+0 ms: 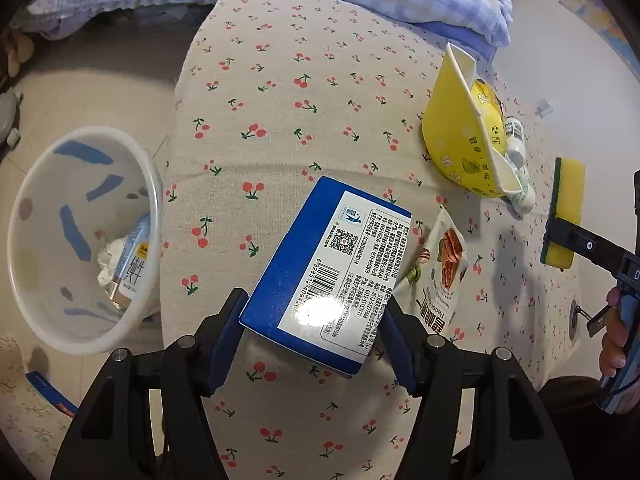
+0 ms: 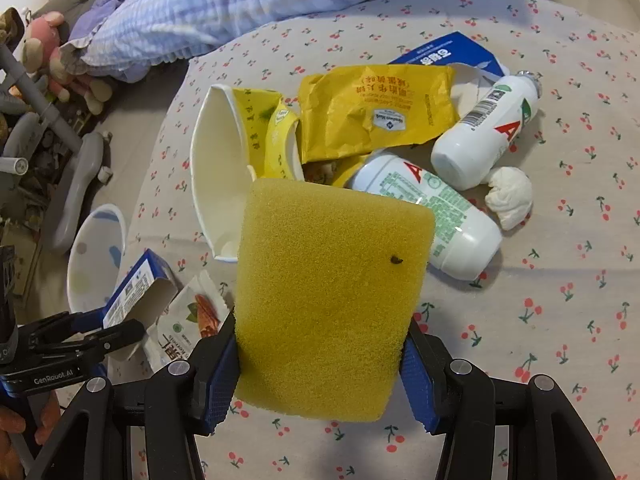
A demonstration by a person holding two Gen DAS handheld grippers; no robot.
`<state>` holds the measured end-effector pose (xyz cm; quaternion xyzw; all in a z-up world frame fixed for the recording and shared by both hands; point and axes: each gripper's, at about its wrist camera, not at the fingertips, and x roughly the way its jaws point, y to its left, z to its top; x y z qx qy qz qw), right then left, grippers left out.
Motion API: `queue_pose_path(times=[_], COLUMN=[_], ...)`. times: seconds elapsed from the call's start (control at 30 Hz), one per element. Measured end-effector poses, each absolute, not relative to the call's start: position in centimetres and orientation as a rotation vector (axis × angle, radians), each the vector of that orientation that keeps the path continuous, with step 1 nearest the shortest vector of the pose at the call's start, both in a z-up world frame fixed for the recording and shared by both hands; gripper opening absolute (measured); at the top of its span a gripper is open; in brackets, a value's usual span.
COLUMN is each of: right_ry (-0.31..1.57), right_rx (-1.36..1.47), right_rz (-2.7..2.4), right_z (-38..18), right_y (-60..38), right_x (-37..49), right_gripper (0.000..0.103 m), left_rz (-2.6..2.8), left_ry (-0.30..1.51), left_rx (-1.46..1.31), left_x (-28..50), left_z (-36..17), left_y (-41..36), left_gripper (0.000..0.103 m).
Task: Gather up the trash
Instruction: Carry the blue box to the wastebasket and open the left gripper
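My left gripper [image 1: 314, 326] is shut on a blue and white carton [image 1: 324, 268], held above the cherry-print bed sheet [image 1: 280, 100]; the carton also shows in the right wrist view [image 2: 136, 288]. My right gripper [image 2: 320, 354] is shut on a yellow sponge [image 2: 328, 296], also seen at the right of the left wrist view [image 1: 566, 208]. A white bin [image 1: 80, 236] with a milk carton and tissue inside stands on the floor left of the bed. A snack packet [image 1: 444, 272] lies right of the carton.
A crushed yellow paper bowl [image 2: 224, 168], a yellow wrapper [image 2: 376, 112], two white bottles [image 2: 480, 136], a tissue wad [image 2: 510, 196] and a blue pack [image 2: 448, 56] lie on the sheet. A purple checked quilt [image 2: 208, 4] lies behind. Toys and chair legs stand at the left.
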<state>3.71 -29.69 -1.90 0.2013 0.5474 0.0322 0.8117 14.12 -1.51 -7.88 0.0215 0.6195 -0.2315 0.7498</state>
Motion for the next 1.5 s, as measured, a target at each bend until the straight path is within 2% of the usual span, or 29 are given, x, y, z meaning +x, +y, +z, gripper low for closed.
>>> queue_pose_path(times=[0.27,0.77,1.07,1.33,1.4,1.43,1.47,1.5], right_ry=[1.171,1.168,1.271,1.322,1.316,1.316,1.316,1.319], right_rx=[0.425,0.429,0.263,0.175,0.142,0.139,0.140,0.146], right_rz=[0.076,0.195,0.238,0.192,0.189,0.187,0.186,0.185], right_z=[-1.9,-1.3,-5.2,-7.9,-7.9,-7.9,-7.8,-7.8], right_y=[-29.3,-25.4,-18.4,-17.2,-16.7,-16.7,-16.6,-16.7], right_x=[3.7,4.3,6.1,7.2,7.1,7.1,7.1,7.2], right_gripper=[0.061,0.061,0.061,0.060,0.060,0.060,0.060,0.060], left_rz=[-0.474,-0.427,-0.420,-0.425,-0.426,-0.425,-0.428,-0.428], left_ry=[1.284,1.306,1.319,1.312,1.305,1.306,1.310,1.311], left_rx=[0.019,0.086,0.087,0.035,0.007,-0.002,-0.011,-0.015], left_x=[14.5,14.4,14.3,14.4,14.4,14.4,14.5,14.6], left_z=[-6.5,-7.6,-8.2,-7.7,-7.8,-7.8,-7.9,-8.0], left_y=[-1.3,-0.9,0.3,2.5,2.9,3.0,3.1,3.1], left_gripper=[0.067,0.067,0.067,0.067,0.056,0.043,0.034,0.034])
